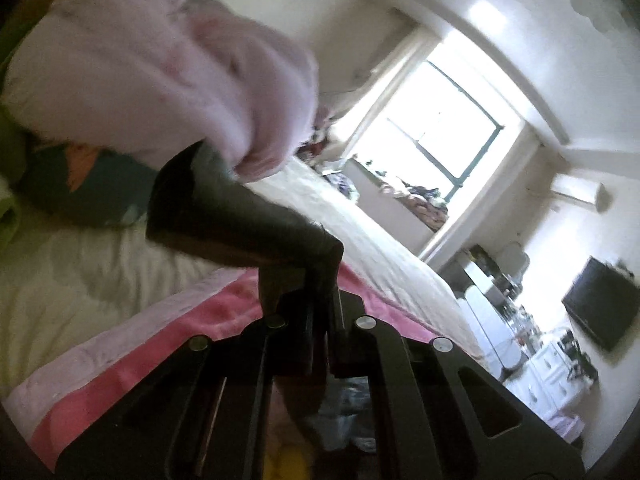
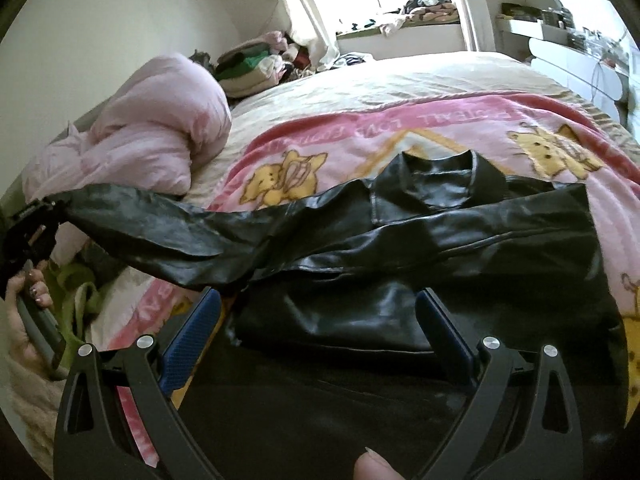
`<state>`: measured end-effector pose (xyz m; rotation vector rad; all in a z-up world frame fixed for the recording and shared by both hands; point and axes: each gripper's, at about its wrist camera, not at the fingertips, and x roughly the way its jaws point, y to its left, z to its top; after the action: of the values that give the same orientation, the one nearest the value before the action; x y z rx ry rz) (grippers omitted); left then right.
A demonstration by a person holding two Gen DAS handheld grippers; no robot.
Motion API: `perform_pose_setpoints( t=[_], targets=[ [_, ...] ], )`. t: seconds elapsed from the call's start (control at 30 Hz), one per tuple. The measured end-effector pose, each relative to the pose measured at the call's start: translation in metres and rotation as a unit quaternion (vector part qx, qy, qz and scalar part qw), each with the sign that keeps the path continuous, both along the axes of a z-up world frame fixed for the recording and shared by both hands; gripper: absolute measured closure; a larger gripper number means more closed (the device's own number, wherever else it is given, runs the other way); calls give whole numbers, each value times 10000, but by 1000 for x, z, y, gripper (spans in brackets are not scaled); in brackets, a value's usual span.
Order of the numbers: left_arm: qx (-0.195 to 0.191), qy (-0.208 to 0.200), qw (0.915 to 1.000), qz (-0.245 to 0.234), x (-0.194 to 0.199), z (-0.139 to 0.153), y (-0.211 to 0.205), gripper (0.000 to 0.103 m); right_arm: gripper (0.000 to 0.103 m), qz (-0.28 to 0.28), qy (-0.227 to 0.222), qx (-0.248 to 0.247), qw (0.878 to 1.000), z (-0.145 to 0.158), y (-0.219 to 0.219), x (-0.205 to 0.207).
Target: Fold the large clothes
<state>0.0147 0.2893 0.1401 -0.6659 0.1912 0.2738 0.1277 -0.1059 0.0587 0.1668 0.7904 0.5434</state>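
A black leather jacket (image 2: 420,240) lies spread on the pink cartoon blanket (image 2: 400,128), collar toward the window. Its left sleeve (image 2: 160,232) is stretched out and lifted off the bed toward the left. My left gripper (image 2: 48,208) is shut on the sleeve's cuff, and a person's hand (image 2: 28,300) holds its handle. In the left wrist view the left gripper (image 1: 316,280) has its jaws together, with the dark cuff (image 1: 224,208) sticking out past them. My right gripper (image 2: 318,300) hangs open over the jacket's lower body, nothing between its blue pads (image 2: 192,332).
A bundled pink duvet (image 2: 140,128) lies on the bed's left side, with green fabric (image 2: 76,288) below it. Piled clothes (image 2: 260,64) sit in the far corner by the window. White drawers (image 2: 580,64) stand to the right, and a dark screen (image 1: 600,304) hangs on the wall.
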Motion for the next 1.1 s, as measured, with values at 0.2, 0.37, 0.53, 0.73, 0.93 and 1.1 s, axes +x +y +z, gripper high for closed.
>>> perform_pose_setpoints(
  t=[0.2, 0.37, 0.53, 0.73, 0.93, 1.1],
  targets=[
    [431, -230, 9970, -601, 17, 32, -55, 103, 6, -234, -68, 239, 9994, 8, -31, -3],
    [875, -327, 9876, -1260, 35, 53, -119, 103, 6, -553, -96, 450, 9974, 11, -68, -3],
    [1155, -273, 9754, -1857, 57, 58, -175, 103, 6, -898, -66, 598, 9941, 7, -105, -6],
    [1335, -89, 9595, -2480, 83, 40, -229, 103, 6, -1373, 17, 738, 9878, -2, -152, -13],
    [1556, 267, 9356, -3157, 104, 10, -281, 103, 6, -1988, 143, 954, 9753, -11, -203, -17],
    [1694, 701, 9125, -3657, 121, -28, -319, 103, 6, -2467, 229, 1158, 9619, -18, -246, -20]
  ],
)
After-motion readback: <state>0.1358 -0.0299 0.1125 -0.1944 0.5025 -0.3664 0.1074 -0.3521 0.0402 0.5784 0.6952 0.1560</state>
